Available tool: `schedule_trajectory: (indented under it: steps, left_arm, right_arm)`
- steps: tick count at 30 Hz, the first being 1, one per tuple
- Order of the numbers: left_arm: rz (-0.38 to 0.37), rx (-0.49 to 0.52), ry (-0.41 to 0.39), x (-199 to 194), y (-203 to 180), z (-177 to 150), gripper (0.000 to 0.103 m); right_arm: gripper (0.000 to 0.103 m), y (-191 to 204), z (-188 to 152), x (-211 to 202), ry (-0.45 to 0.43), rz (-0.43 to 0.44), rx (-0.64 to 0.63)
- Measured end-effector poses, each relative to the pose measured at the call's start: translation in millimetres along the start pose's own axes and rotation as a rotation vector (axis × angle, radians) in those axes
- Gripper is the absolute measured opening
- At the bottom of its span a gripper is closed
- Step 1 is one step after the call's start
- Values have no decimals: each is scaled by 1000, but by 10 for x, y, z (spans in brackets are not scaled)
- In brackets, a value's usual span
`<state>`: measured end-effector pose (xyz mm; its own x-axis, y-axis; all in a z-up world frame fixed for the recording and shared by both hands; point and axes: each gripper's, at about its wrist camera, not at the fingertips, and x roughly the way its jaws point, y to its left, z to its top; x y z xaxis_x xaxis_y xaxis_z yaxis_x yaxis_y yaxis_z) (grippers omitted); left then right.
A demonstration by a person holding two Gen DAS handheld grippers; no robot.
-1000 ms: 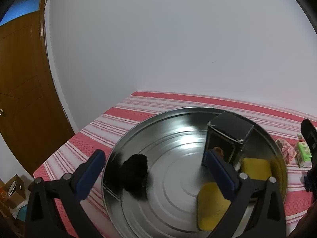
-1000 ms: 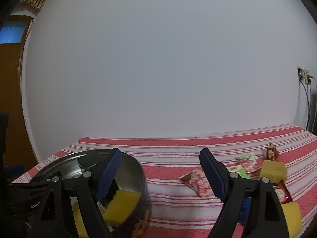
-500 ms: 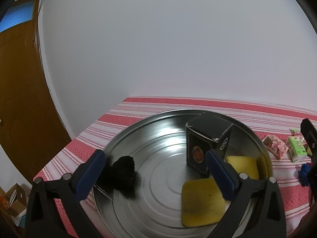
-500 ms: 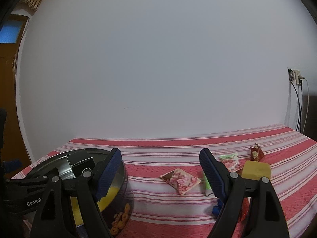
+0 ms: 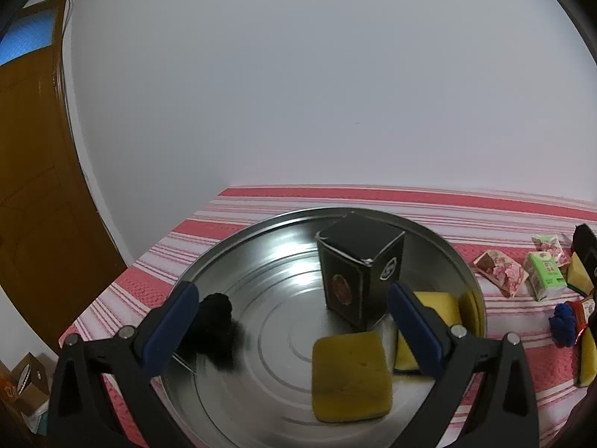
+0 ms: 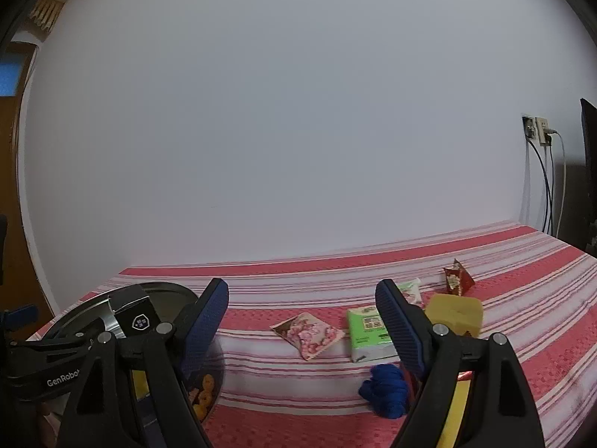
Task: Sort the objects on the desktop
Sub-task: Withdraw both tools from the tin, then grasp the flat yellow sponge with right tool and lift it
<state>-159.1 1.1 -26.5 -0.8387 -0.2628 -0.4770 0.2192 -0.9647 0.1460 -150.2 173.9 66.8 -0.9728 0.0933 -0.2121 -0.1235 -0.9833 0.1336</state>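
A round metal tin (image 5: 261,231) lies on the red striped cloth. In it stand a black box (image 5: 358,280), a flat yellow sponge (image 5: 350,377), a second yellow sponge (image 5: 436,302) and a black fuzzy lump (image 5: 216,310). My left gripper (image 5: 291,291) hovers over the tin, open, with nothing pinched. My right gripper (image 6: 302,285) is open above the cloth, to the right of the tin (image 6: 156,287). Ahead of it lie a pink snack packet (image 6: 309,334), a green tissue pack (image 6: 367,330), a blue yarn ball (image 6: 386,384) and a yellow sponge (image 6: 455,311).
A red packet (image 6: 457,278) and a white-green packet (image 6: 408,287) lie farther back on the cloth. A white wall runs behind the table, with a socket and cables (image 6: 537,134) at the right. A brown door (image 5: 33,186) stands at the left, past the table edge.
Both grippers have drifted to the right, so the tin and the loose items sit further left in each view. The flat sponge shows more fully. Both grippers stay open.
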Motion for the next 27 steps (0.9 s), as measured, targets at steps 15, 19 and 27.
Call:
schedule_trajectory:
  steps: [15, 19, 27]
  left_arm:
    - [-37, 39, -6, -47, -273, 7, 102]
    - [-57, 57, -9, -68, -397, 11, 103]
    - [-123, 102, -3, -157, -704, -54, 103]
  right_arm:
    - [83, -330, 41, -144, -4, -72, 22]
    - [83, -514, 50, -223, 9, -111, 40]
    - [83, -1023, 48, -294, 71, -184, 116]
